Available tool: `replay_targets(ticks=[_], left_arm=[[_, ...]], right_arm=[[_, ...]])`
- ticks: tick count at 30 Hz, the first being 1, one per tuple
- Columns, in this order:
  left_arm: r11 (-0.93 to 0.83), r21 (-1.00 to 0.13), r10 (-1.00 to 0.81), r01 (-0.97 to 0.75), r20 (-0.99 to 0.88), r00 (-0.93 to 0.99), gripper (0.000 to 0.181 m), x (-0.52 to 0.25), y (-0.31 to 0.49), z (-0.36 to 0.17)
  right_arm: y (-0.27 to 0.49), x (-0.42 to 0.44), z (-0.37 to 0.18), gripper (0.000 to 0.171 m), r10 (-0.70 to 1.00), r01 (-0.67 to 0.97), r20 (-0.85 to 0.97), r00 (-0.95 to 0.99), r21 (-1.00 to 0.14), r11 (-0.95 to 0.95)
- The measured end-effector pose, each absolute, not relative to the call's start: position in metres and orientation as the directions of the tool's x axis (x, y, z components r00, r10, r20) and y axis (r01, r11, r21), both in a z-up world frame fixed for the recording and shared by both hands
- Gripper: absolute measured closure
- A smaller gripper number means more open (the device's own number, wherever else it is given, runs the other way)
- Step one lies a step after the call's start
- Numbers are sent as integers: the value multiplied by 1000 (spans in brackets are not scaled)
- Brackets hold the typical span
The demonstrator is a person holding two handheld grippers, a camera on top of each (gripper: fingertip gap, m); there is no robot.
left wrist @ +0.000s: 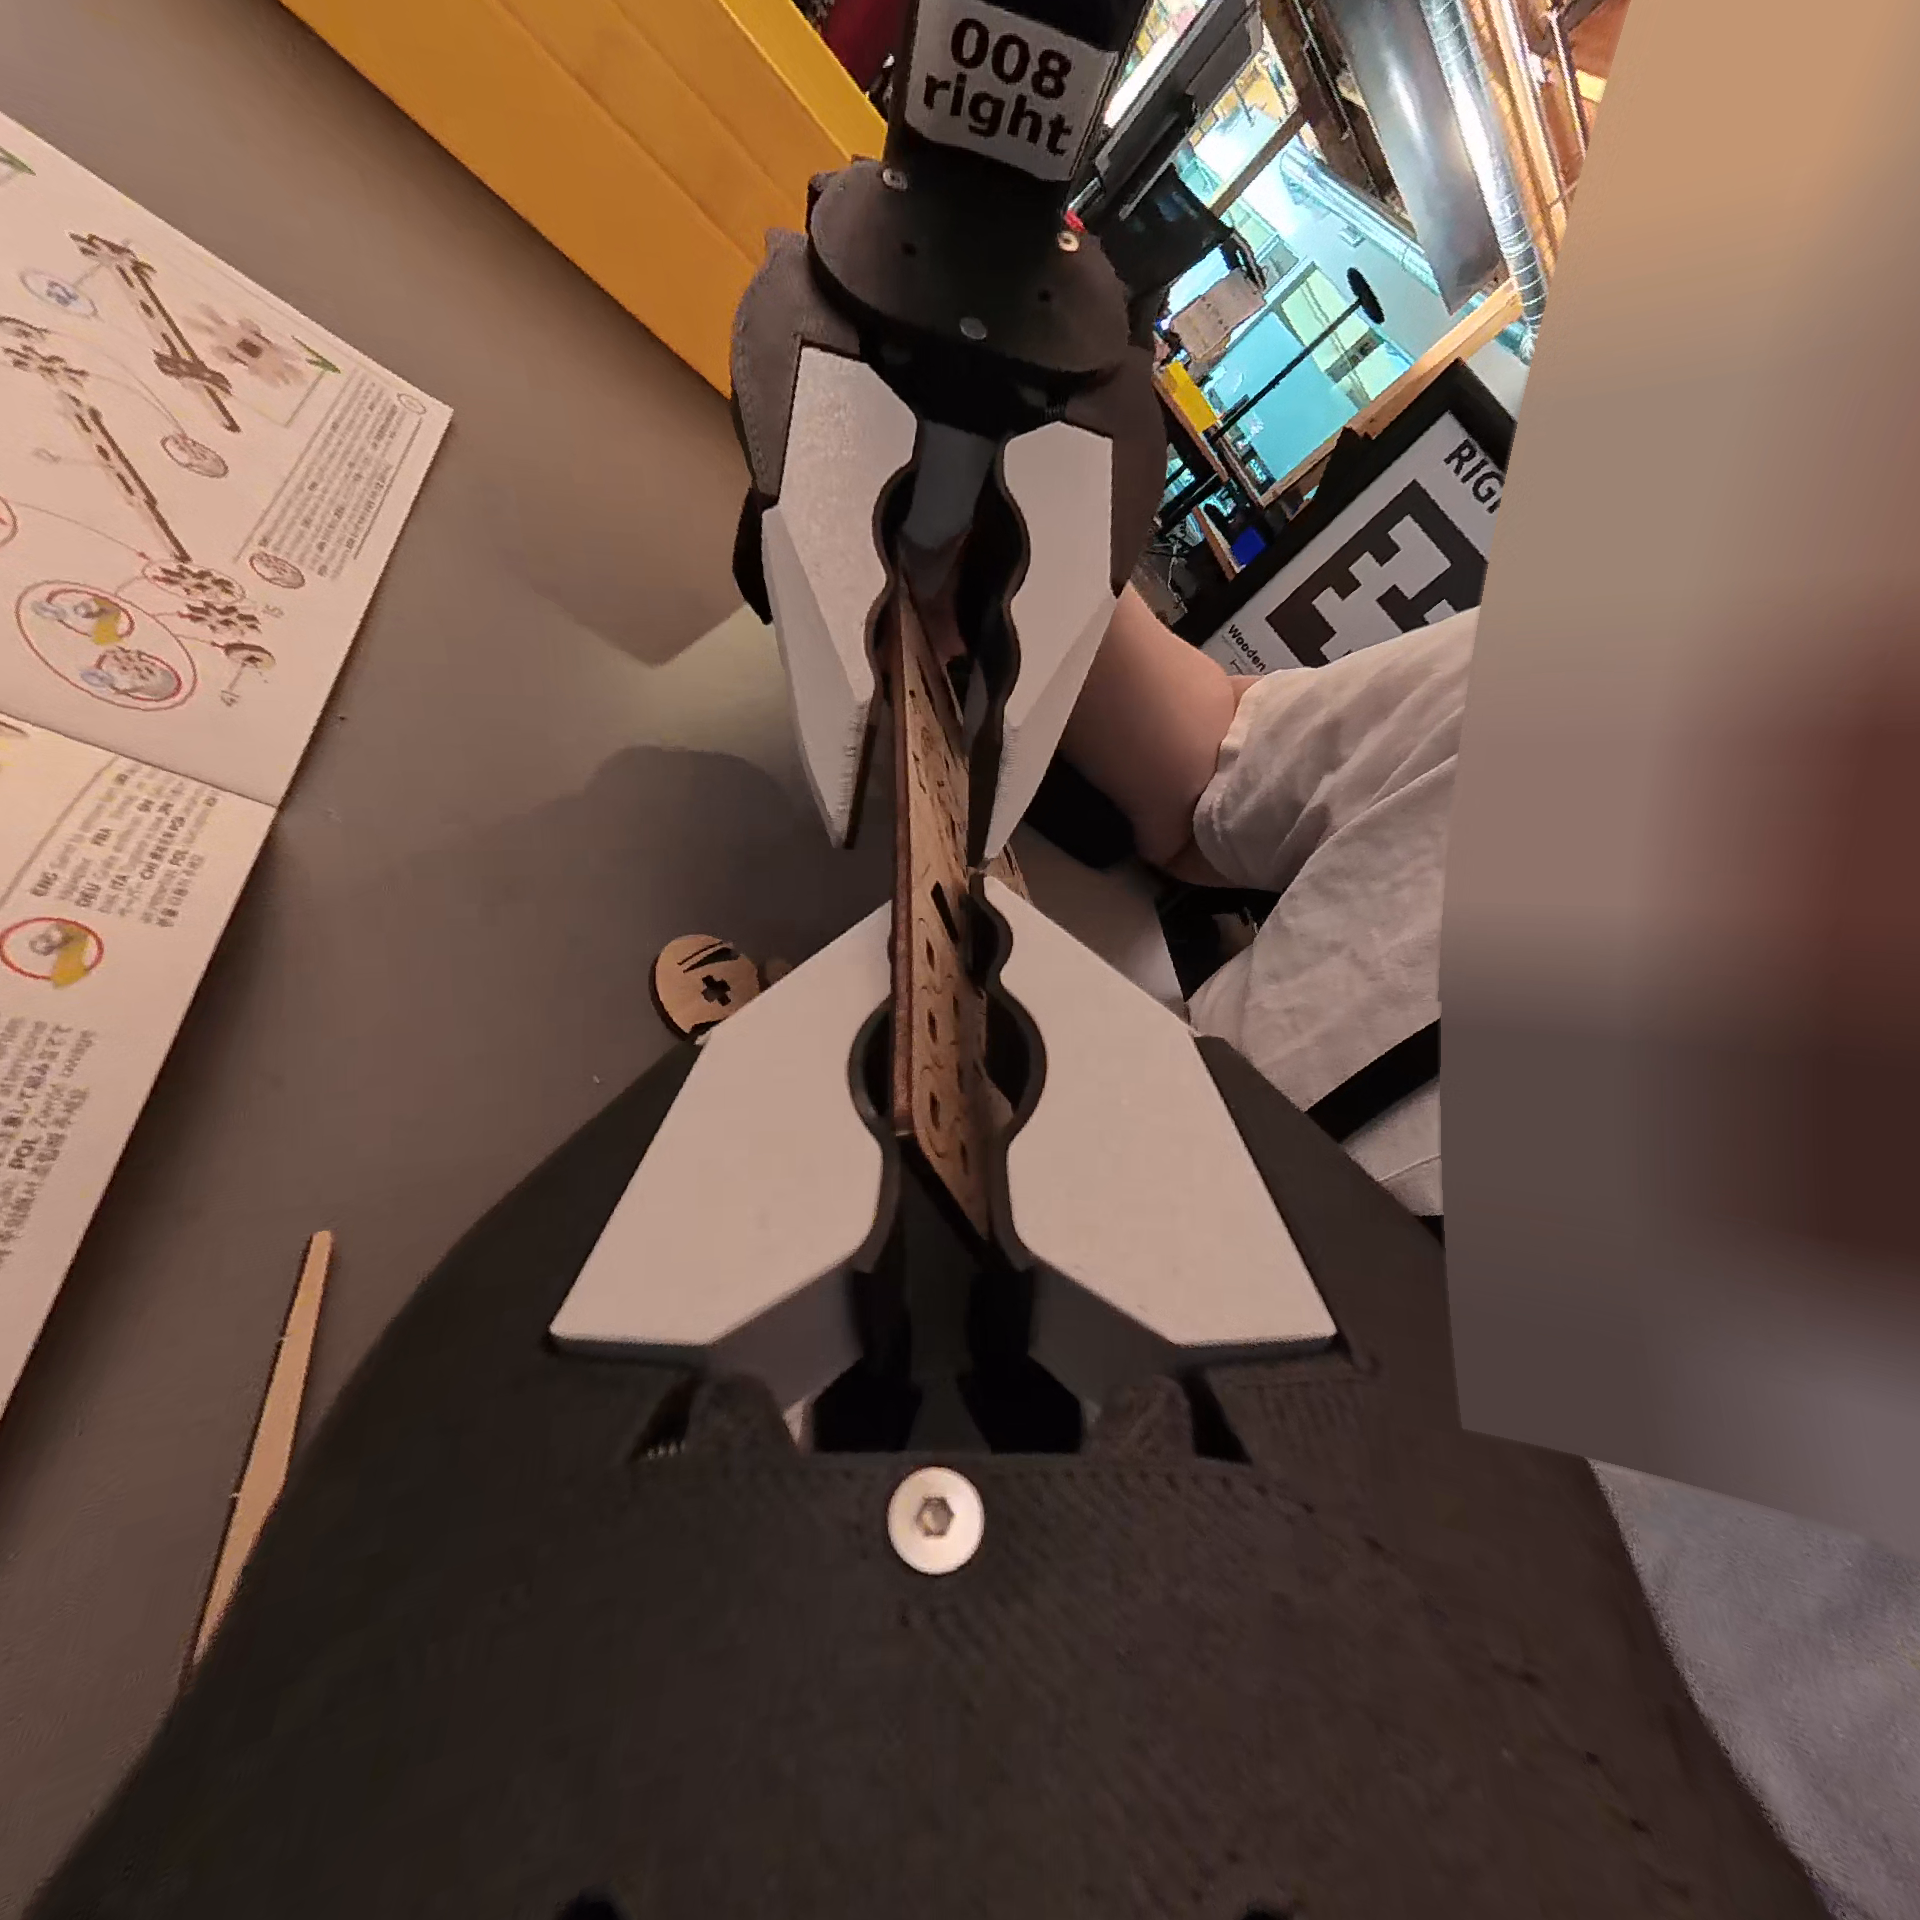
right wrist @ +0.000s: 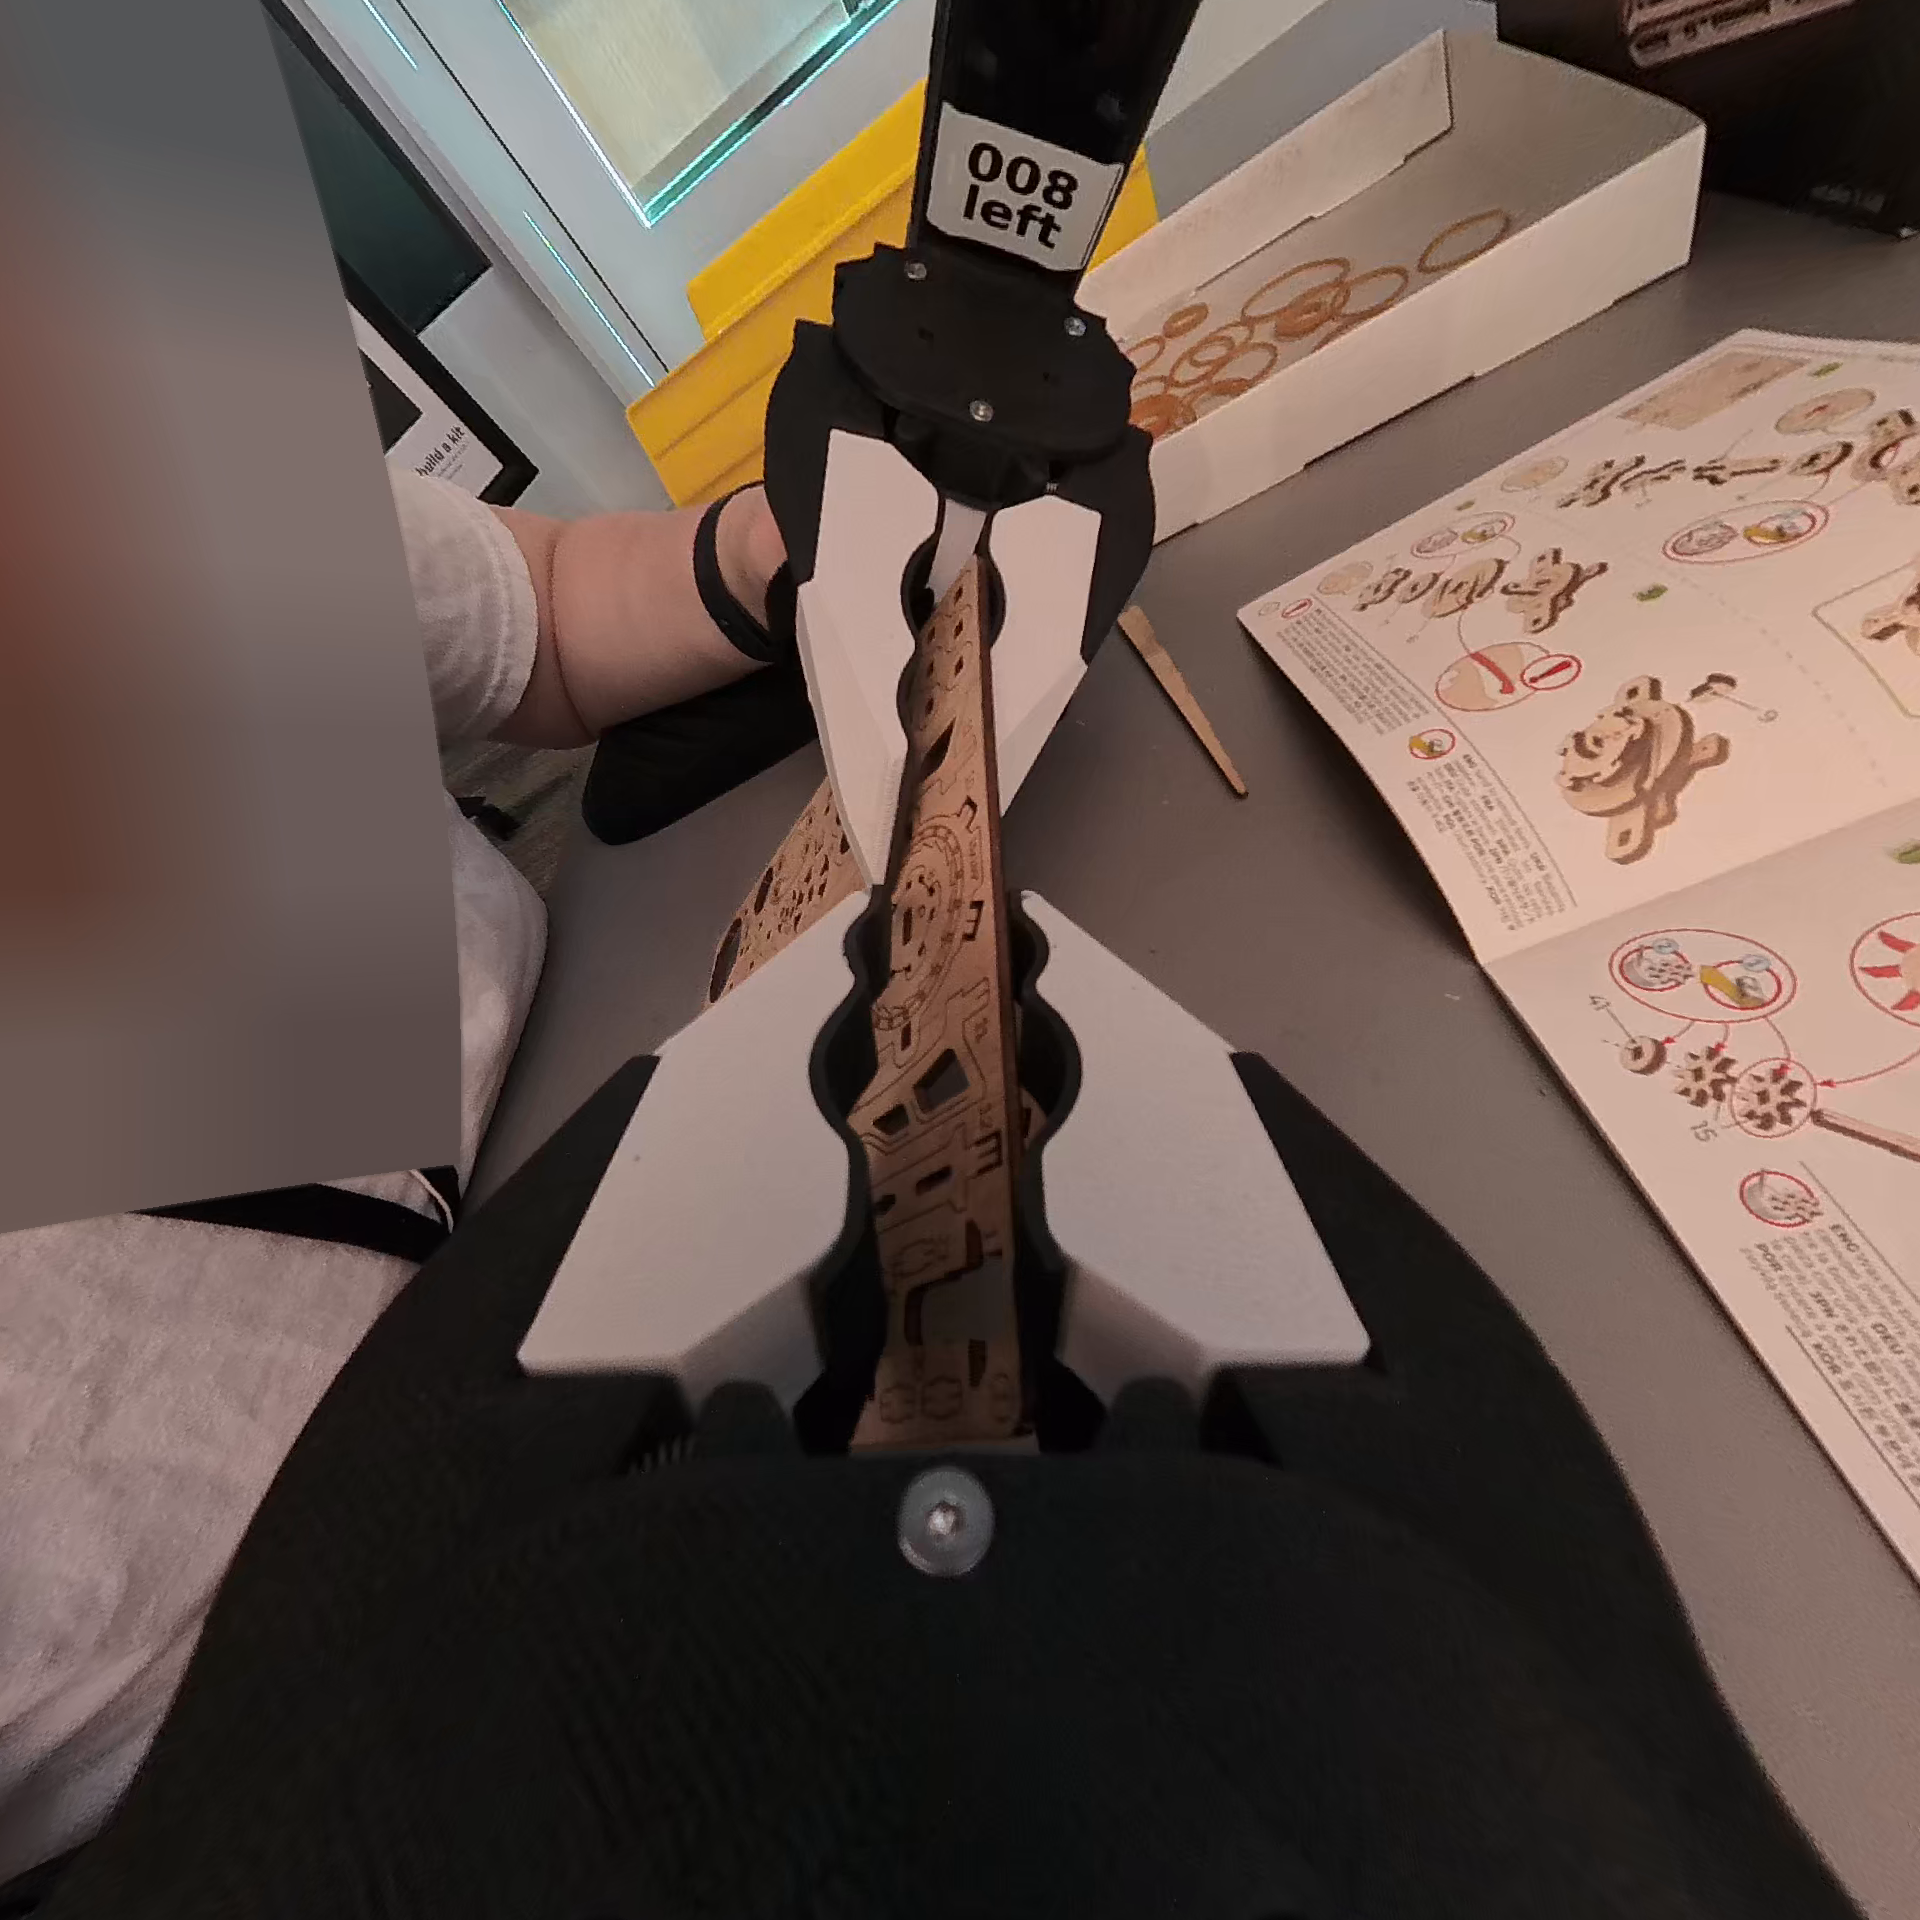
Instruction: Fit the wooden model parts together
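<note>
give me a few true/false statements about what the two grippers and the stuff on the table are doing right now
1. Both grippers clamp the same wooden sheet: true; the left gripper and right gripper face each other.
2. The sheet lies flat on the table: false; it is held edge-up above the grey table.
3. An instruction booklet lies open: true.
4. The white box is empty: false; it holds wooden rings.
5. A small round wooden piece is gripped: false; it lies loose on the table.
</note>
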State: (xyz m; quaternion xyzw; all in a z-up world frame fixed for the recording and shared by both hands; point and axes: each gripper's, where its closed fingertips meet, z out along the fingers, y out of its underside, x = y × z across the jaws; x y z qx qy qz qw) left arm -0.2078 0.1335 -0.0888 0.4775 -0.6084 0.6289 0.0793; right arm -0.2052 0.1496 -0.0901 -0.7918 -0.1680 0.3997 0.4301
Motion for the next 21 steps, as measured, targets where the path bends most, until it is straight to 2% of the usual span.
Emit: replay_targets(ticks=[21], left_arm=[[-263,-655,-470,-709,728,-499,178,-207,135,-93]], right_arm=[[150,-205,-96,145,616,-33,-454,644,-821,-570]])
